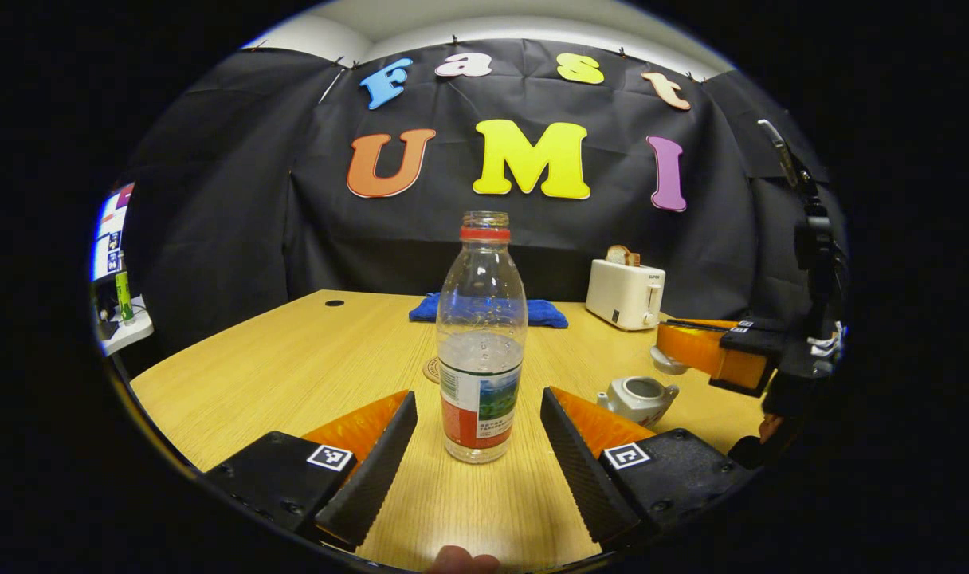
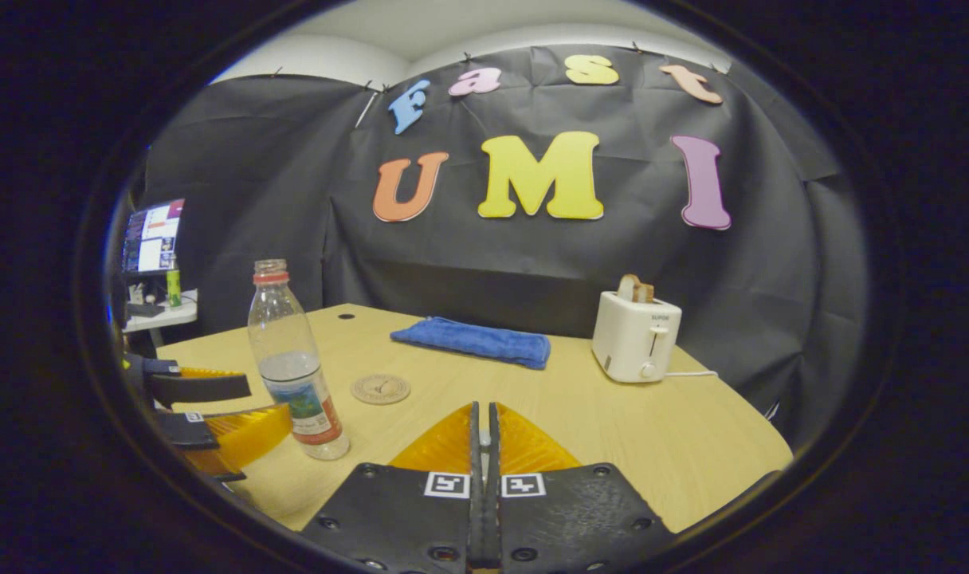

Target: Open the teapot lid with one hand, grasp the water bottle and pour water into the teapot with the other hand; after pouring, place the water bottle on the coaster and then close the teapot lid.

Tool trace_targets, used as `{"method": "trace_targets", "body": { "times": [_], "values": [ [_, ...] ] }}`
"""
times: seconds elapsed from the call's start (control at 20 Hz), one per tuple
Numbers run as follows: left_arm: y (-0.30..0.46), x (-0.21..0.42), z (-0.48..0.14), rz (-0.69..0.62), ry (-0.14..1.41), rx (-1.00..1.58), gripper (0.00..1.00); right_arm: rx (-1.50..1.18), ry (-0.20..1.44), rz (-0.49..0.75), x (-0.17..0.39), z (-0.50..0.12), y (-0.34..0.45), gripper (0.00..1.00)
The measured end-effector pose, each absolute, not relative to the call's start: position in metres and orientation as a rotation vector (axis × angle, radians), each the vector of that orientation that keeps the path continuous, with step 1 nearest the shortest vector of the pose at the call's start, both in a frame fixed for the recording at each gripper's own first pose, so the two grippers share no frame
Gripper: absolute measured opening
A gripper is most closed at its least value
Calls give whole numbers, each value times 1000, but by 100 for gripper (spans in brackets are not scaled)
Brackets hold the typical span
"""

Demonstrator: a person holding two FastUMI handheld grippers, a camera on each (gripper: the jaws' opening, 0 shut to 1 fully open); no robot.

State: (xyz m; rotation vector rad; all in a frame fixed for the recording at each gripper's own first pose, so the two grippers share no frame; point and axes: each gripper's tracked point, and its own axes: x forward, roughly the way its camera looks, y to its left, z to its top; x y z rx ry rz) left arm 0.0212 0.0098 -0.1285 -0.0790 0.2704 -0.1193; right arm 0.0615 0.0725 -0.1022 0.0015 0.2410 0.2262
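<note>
An uncapped clear water bottle (image 1: 481,351) with a red neck ring and some water in it stands upright on the wooden table (image 1: 293,375). My left gripper (image 1: 478,395) is open, one finger on each side of the bottle's lower part, neither touching it. To the right sits the small grey teapot (image 1: 640,396), its top open. Above it my right gripper (image 1: 666,351) is shut on the pale teapot lid (image 1: 669,364). In the right gripper view its fingers (image 2: 483,410) are pressed together and the lid is hidden. The round coaster (image 2: 381,389) lies behind the bottle (image 2: 297,375).
A folded blue towel (image 2: 472,341) lies at the back of the table. A white toaster (image 2: 634,335) with toast in it stands at the back right. A monitor (image 2: 151,235) and a side shelf stand off the table's left edge.
</note>
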Motion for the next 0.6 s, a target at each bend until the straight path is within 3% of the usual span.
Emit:
{"method": "trace_targets", "body": {
  "times": [0.45,0.6],
  "values": [
    [7,41,-158,-105,345,-77,98,17,269,204,41,-102,36,0],
    [8,44,-158,-99,344,-81,88,21,270,201,40,-102,30,0]
  ]
}}
